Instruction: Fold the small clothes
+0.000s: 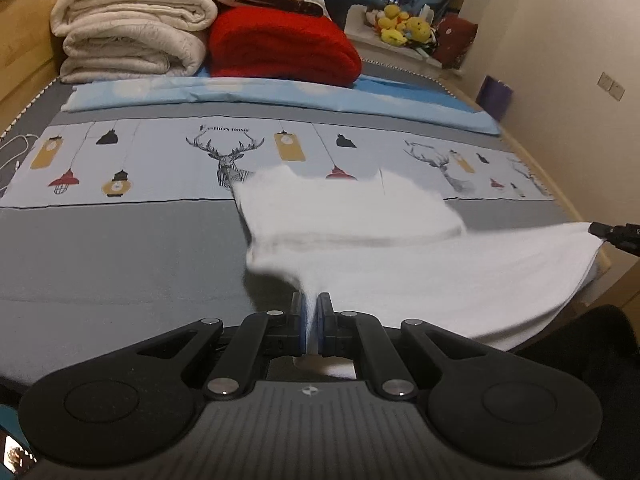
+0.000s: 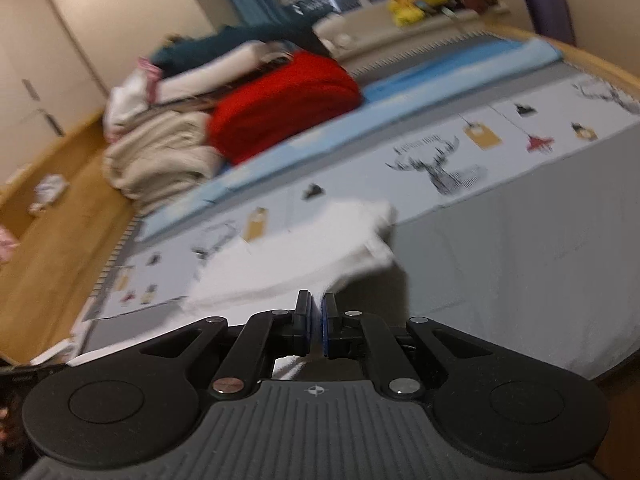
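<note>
A small white garment (image 1: 360, 240) lies partly folded on the grey bed cover (image 1: 100, 264). My left gripper (image 1: 311, 312) is shut on its near left edge and holds that edge lifted above the bed. My right gripper (image 2: 317, 312) is shut on another edge of the same white garment (image 2: 304, 252); its view is tilted and blurred. The tip of the right gripper (image 1: 612, 232) shows at the right edge of the left wrist view, at the garment's right corner. The cloth hangs stretched between the two grippers.
A stack of cream quilts (image 1: 132, 36) and a red blanket (image 1: 280, 44) stand at the head of the bed, behind a blue sheet (image 1: 280, 96) and a printed deer panel (image 1: 224, 152). Yellow plush toys (image 1: 404, 24) sit on the window sill. A wall is at the right.
</note>
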`<state>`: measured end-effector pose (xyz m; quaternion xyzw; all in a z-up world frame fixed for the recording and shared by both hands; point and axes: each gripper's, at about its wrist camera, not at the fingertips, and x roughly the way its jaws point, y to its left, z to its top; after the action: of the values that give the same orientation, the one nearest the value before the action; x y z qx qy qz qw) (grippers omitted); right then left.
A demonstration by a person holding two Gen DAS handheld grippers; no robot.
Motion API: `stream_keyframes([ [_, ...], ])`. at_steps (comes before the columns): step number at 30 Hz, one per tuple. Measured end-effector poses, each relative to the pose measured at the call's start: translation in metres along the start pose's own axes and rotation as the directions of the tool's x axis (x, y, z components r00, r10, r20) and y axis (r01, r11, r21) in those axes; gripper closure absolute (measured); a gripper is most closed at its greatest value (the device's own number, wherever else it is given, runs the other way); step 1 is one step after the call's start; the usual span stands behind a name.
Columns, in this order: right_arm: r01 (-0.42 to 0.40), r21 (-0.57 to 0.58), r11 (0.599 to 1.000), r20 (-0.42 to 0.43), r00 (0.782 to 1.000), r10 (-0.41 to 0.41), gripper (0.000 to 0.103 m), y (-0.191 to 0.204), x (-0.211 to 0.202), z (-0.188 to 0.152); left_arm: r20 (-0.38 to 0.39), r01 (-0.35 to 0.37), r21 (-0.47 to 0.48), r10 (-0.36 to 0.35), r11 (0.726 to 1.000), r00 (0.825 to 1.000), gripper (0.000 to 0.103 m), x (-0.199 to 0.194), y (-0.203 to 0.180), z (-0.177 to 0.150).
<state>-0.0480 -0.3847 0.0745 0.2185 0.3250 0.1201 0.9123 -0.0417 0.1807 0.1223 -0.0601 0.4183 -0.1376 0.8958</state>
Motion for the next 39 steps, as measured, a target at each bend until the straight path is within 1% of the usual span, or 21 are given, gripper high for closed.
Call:
stream_keyframes([
  [2,-0.017,-0.003,1.0,0.001,1.0,0.017,0.099,0.0,-0.013,0.002,-0.02,0.018,-0.041,-0.019,0.999,1.0,0.098,0.005,0.007,0.0],
  [6,0.012,0.018,1.0,-0.041,0.999,-0.011,0.099,-0.008,0.014,0.008,-0.053,0.01,-0.074,-0.013,0.997,0.998,0.098,0.054,0.022,0.014],
  [11,0.099,0.062,0.993,-0.097,0.991,-0.093,0.099,-0.03,0.098,0.036,-0.084,-0.037,-0.12,0.027,0.992,0.996,0.098,0.149,0.052,0.06],
  [14,0.154,0.078,0.985,-0.119,0.982,-0.144,0.099,-0.044,0.152,0.055,-0.116,-0.047,-0.169,0.028,0.984,0.993,0.098,0.206,0.075,0.084],
  [16,0.179,0.091,0.98,-0.144,0.976,-0.165,0.099,-0.058,0.193,0.063,-0.143,-0.06,-0.25,0.025,0.966,0.989,0.098,0.239,0.092,0.084],
  [18,0.219,0.125,0.968,-0.191,0.962,-0.193,0.099,-0.074,0.226,0.059,-0.202,-0.093,-0.266,0.038,0.96,0.979,0.098,0.262,0.1,0.08],
  [19,0.229,0.131,0.965,-0.204,0.958,-0.2,0.099,-0.08,0.238,0.053,-0.226,-0.109,-0.264,0.048,0.958,0.973,0.098,0.269,0.101,0.081],
  [20,0.248,0.122,0.961,-0.229,0.949,-0.216,0.099,-0.085,0.25,0.045,-0.218,-0.104,-0.256,0.047,0.961,0.975,0.098,0.271,0.1,0.086],
  [21,0.277,0.117,0.954,-0.271,0.933,-0.238,0.099,-0.088,0.258,0.04,-0.202,-0.1,-0.25,0.049,0.963,0.978,0.098,0.271,0.1,0.09],
  [22,0.288,0.134,0.948,-0.281,0.929,-0.242,0.099,-0.09,0.263,0.04,-0.179,-0.091,-0.256,0.045,0.963,0.983,0.098,0.271,0.103,0.097],
  [24,0.256,0.126,0.959,-0.228,0.948,-0.223,0.099,-0.086,0.266,0.051,-0.132,-0.073,-0.307,0.033,0.949,0.991,0.097,0.272,0.111,0.104],
  [26,0.236,0.129,0.963,-0.135,0.966,-0.218,0.099,-0.083,0.262,0.061,-0.074,-0.106,-0.365,0.085,0.925,0.994,0.097,0.266,0.119,0.109],
  [27,0.244,0.15,0.958,-0.084,0.969,-0.234,0.099,-0.084,0.259,0.066,-0.048,-0.113,-0.388,0.102,0.915,0.994,0.096,0.262,0.122,0.111],
  [28,0.279,0.167,0.946,-0.042,0.96,-0.275,0.097,-0.083,0.256,0.069,-0.034,-0.102,-0.407,0.096,0.908,0.995,0.096,0.259,0.126,0.111],
  [29,0.294,0.174,0.94,-0.038,0.956,-0.292,0.095,-0.085,0.256,0.071,-0.035,-0.089,-0.418,0.082,0.904,0.996,0.096,0.258,0.128,0.11],
  [30,0.293,0.177,0.94,-0.053,0.956,-0.288,0.095,-0.087,0.257,0.07,-0.053,-0.083,-0.418,0.067,0.905,0.996,0.093,0.259,0.128,0.109],
  [32,0.282,0.163,0.945,-0.12,0.957,-0.265,0.095,-0.089,0.263,0.063,-0.112,-0.102,-0.394,0.063,0.913,0.992,0.086,0.265,0.125,0.103],
  [34,0.28,0.12,0.953,-0.19,0.948,-0.254,0.095,-0.086,0.269,0.056,-0.162,-0.129,-0.36,0.074,0.924,0.984,0.082,0.273,0.121,0.096],
  [36,0.27,0.071,0.96,-0.21,0.945,-0.25,0.091,-0.082,0.27,0.047,-0.191,-0.142,-0.337,0.08,0.931,0.978,0.08,0.279,0.118,0.089],
  [37,0.272,0.053,0.961,-0.212,0.943,-0.256,0.085,-0.081,0.27,0.043,-0.193,-0.141,-0.331,0.079,0.933,0.978,0.08,0.282,0.117,0.087],
  [39,0.293,0.04,0.955,-0.225,0.934,-0.277,0.083,-0.082,0.274,0.038,-0.203,-0.141,-0.33,0.075,0.933,0.976,0.074,0.288,0.115,0.082],
])
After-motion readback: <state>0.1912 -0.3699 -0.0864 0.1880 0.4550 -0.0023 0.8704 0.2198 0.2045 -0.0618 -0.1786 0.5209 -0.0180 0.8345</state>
